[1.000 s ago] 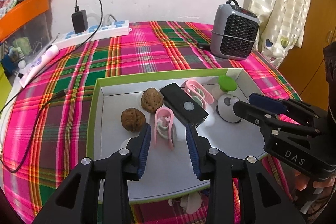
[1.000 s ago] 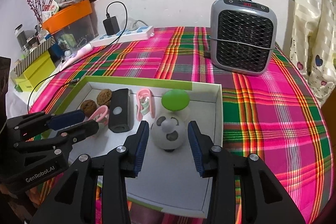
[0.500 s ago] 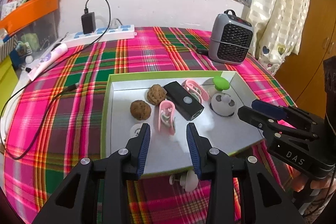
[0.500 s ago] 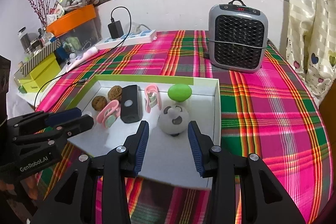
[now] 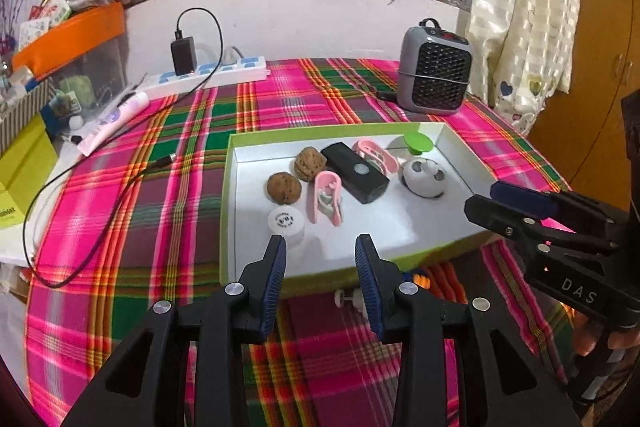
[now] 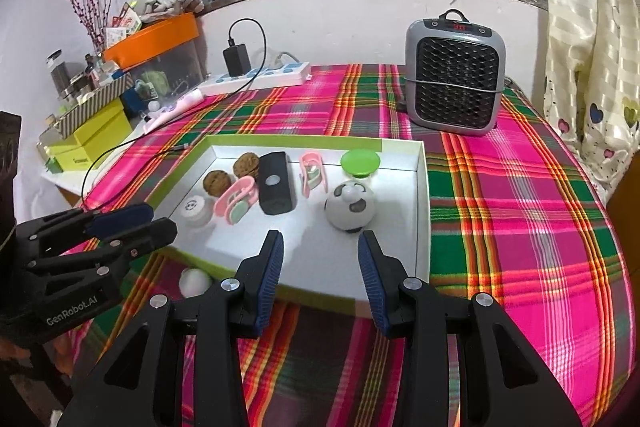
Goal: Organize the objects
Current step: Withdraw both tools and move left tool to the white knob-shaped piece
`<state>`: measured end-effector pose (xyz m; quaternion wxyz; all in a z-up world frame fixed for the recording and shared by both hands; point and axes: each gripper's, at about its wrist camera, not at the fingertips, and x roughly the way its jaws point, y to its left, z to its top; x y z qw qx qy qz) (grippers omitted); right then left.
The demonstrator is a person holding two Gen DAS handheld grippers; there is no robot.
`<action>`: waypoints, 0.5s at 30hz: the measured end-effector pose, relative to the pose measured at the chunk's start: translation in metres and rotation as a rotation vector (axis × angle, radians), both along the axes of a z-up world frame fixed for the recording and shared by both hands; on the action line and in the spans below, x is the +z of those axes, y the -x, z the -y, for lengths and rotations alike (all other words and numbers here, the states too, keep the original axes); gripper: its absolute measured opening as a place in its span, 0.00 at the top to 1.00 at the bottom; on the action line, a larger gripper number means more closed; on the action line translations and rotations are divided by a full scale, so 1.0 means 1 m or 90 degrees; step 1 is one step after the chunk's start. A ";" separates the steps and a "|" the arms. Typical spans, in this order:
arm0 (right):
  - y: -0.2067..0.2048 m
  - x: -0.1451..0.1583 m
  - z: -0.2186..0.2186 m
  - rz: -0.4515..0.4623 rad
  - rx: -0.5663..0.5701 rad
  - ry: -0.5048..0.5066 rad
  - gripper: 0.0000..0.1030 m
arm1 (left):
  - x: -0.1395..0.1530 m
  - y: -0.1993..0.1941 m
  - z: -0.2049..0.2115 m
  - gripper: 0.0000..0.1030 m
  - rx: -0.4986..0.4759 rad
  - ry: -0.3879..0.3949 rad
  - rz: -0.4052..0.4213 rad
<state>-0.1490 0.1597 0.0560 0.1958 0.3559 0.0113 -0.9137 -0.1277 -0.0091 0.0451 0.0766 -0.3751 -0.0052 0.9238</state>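
Observation:
A white tray with a green rim (image 5: 224, 211) lies on the plaid cloth. In it are two walnuts (image 5: 284, 187), a black box-shaped device (image 5: 356, 173), two pink clips (image 5: 326, 197), a green lid (image 5: 417, 143), a football-patterned ball (image 6: 350, 207) and a small white round pot (image 5: 285, 221). My left gripper (image 5: 321, 247) hovers open over the tray's near edge, with nothing between its fingers. My right gripper (image 6: 320, 241) is open and empty too, just short of the ball. Each gripper shows in the other's view, the right gripper (image 5: 482, 195) and the left gripper (image 6: 162, 219).
A grey heater (image 6: 454, 87) stands at the back right. A power strip (image 5: 208, 75) with a charger and a trailing black cable lies at the back left. Yellow boxes (image 6: 92, 139) and clutter sit off the table's left edge. A small white piece (image 6: 195, 281) lies by the tray's near rim.
Both grippers have drawn back from the tray. Their fingertips were over its floor beside a pink clip and the ball, and are now at its near edge. Nothing was picked up.

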 end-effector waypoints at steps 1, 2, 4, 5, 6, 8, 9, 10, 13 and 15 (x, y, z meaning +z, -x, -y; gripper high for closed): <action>-0.002 0.000 0.000 -0.003 0.001 -0.003 0.59 | -0.001 -0.001 0.000 0.67 -0.001 -0.004 0.004; -0.004 0.000 0.001 -0.005 0.003 -0.004 0.57 | -0.002 -0.002 0.000 0.67 -0.001 -0.005 0.009; -0.008 -0.001 0.001 -0.004 0.007 -0.001 0.56 | -0.004 -0.005 -0.001 0.66 -0.003 -0.004 0.012; -0.010 -0.001 0.002 -0.003 0.009 0.001 0.56 | -0.005 -0.008 -0.001 0.66 -0.005 -0.006 0.013; -0.012 -0.002 0.002 -0.003 0.013 0.002 0.56 | -0.005 -0.010 -0.002 0.66 -0.013 -0.010 0.013; -0.015 -0.003 0.003 -0.003 0.015 -0.001 0.56 | -0.007 -0.013 -0.004 0.66 -0.017 -0.010 0.017; -0.017 -0.004 0.003 -0.003 0.016 -0.005 0.56 | -0.008 -0.014 -0.004 0.66 -0.018 -0.010 0.018; -0.018 -0.004 0.004 -0.003 0.016 -0.005 0.56 | -0.009 -0.016 -0.004 0.66 -0.018 -0.011 0.020; -0.022 -0.006 0.004 0.000 0.019 -0.002 0.56 | -0.010 -0.020 -0.006 0.65 -0.027 -0.018 0.022; -0.024 -0.008 0.004 0.003 0.019 -0.002 0.55 | -0.012 -0.020 -0.008 0.65 -0.032 -0.019 0.027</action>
